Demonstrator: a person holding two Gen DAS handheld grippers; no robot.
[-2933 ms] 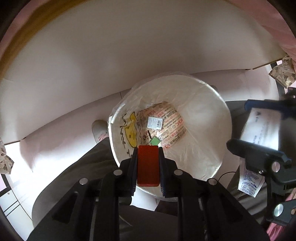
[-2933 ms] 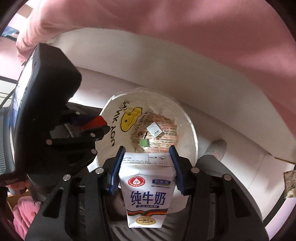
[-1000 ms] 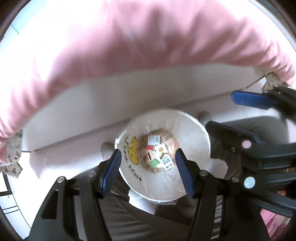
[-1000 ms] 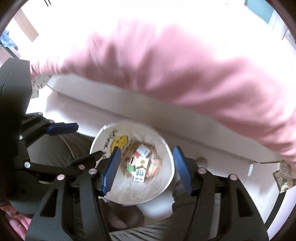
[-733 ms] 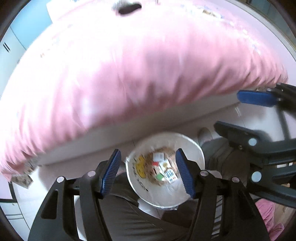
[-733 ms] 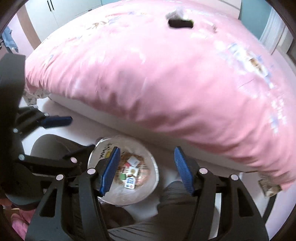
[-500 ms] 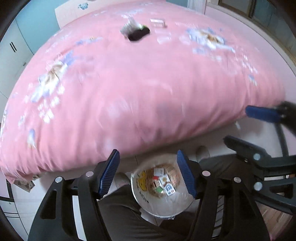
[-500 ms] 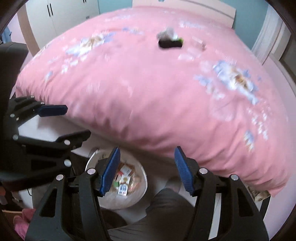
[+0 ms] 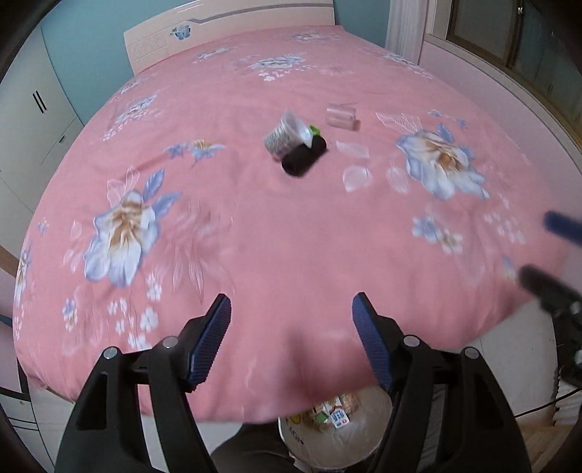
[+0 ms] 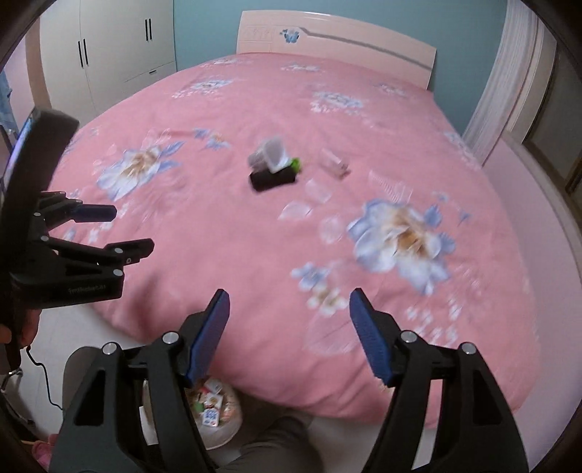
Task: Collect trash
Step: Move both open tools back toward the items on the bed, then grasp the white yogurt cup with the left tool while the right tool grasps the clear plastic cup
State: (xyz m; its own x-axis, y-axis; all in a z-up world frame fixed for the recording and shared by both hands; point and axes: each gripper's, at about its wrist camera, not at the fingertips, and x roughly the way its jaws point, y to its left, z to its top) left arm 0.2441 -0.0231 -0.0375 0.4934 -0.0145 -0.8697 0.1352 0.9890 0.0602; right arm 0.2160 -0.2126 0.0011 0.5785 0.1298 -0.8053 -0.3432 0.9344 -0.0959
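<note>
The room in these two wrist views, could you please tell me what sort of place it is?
Most likely a bedroom in a home. A large bed with a pink floral cover fills both views, a pale headboard stands against the far wall, and a white wardrobe stands beside it.

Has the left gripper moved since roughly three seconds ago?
Yes. The left gripper, jaws just opening and empty, has risen from over the trash bin to face the bed.

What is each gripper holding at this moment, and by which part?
Nothing is held. The left gripper and the right gripper both stand open, with only the pink bedspread behind them.
</note>
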